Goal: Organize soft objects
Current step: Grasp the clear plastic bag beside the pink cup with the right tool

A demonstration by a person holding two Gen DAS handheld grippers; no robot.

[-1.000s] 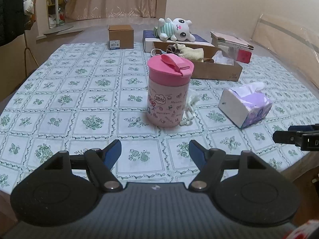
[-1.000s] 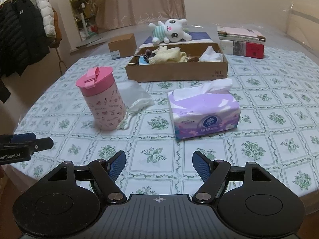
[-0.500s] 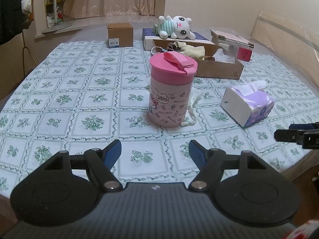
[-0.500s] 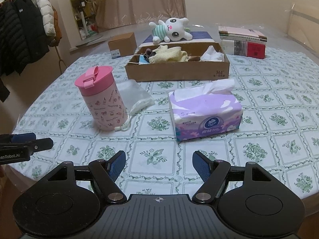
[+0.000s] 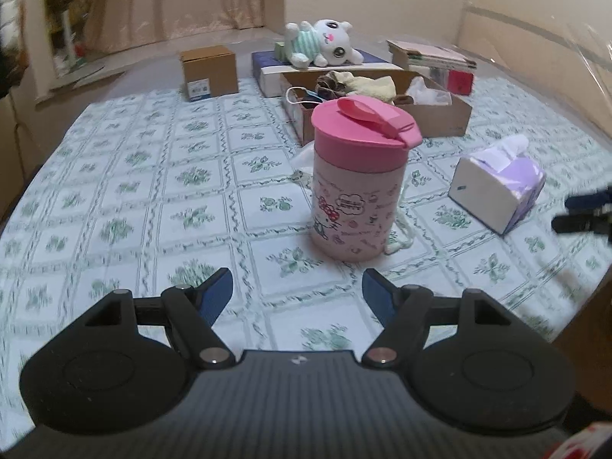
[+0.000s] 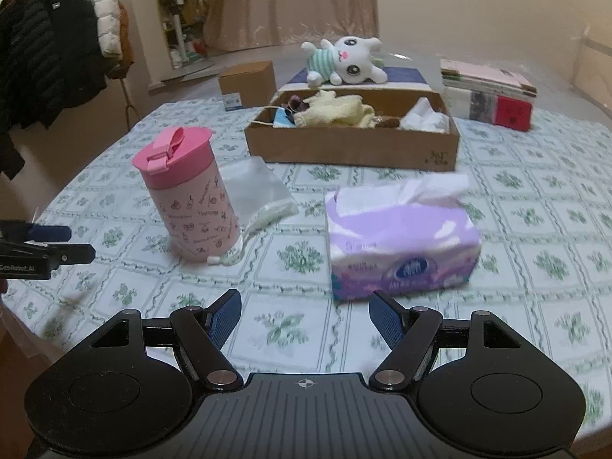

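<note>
A purple tissue pack (image 6: 401, 241) lies on the flowered tablecloth just beyond my right gripper (image 6: 305, 308), which is open with nothing between its fingers. The pack also shows at the right in the left wrist view (image 5: 497, 191). My left gripper (image 5: 297, 287) is open and empty, a short way in front of a pink lidded cup (image 5: 357, 179). A clear drawstring pouch (image 6: 256, 191) lies behind the cup (image 6: 189, 195). A low cardboard box (image 6: 352, 145) holds a yellow cloth (image 6: 336, 113) and other soft items. A white plush bunny (image 6: 346, 61) lies on a dark blue box behind it.
A small brown carton (image 6: 248, 84) stands at the back left and a stack of books (image 6: 493, 91) at the back right. Coats (image 6: 49, 46) hang on a rack to the left. The table edge (image 5: 573, 306) runs close at the right of the left wrist view.
Both grippers have moved forward over the table. The pink cup has grown nearer in the left wrist view and the tissue pack nearer in the right. Both stay open.
</note>
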